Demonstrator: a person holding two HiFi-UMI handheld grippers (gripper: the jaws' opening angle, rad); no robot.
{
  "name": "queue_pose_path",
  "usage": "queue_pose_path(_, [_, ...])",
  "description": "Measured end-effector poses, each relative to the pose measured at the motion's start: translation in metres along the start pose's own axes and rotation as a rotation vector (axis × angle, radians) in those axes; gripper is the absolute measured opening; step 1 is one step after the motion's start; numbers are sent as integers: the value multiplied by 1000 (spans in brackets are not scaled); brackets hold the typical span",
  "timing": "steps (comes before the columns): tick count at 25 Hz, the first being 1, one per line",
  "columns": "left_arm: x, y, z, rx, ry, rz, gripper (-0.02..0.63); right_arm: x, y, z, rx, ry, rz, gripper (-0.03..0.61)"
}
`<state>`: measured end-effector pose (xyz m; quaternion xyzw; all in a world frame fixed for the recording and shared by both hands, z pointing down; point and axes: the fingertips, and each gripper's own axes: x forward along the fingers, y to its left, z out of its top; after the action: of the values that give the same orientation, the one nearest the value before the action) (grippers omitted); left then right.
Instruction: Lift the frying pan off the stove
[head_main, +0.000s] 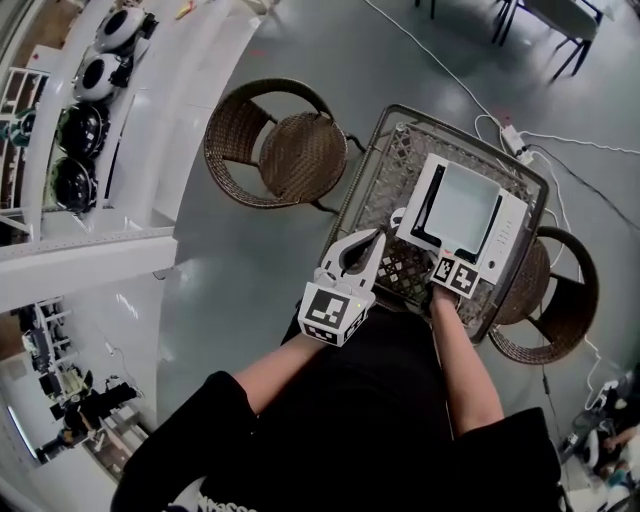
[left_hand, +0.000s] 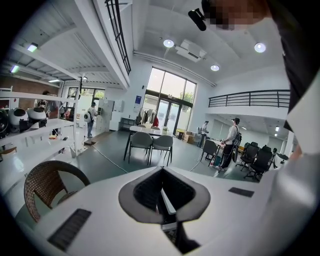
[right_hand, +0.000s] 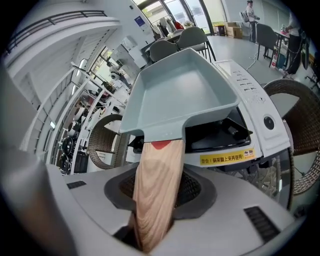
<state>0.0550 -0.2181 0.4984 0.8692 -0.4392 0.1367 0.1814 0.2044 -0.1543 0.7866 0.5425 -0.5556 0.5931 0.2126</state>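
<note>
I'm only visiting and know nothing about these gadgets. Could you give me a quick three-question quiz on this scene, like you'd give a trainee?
1. True or false: the frying pan on the stove is round.
2. What does the stove stand on? A) a wicker table B) a kitchen counter C) a metal trolley
3. Which gripper has the pan's wooden handle between its jaws?

Key: 1 false, it has square corners; 2 A; 3 the right gripper.
</note>
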Motion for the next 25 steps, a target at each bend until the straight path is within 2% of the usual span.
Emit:
queue_pose_path(7, [-14,7,1,-1,-11,28,11,-4,-1,-1,-8,-7,-2,144])
queue_pose_path(13, [-22,4,2,-5,-21,17,11,-11,-1,-8,-20,-10,-20,143])
queue_pose_path(19, [-25,-5,3,9,-24,-23,11,-33,4,-2,-46,-79,-32,143])
queue_pose_path(25, [-33,-1,7,11,-30,-71,11,-69,27,10,-122,-181,-54,143])
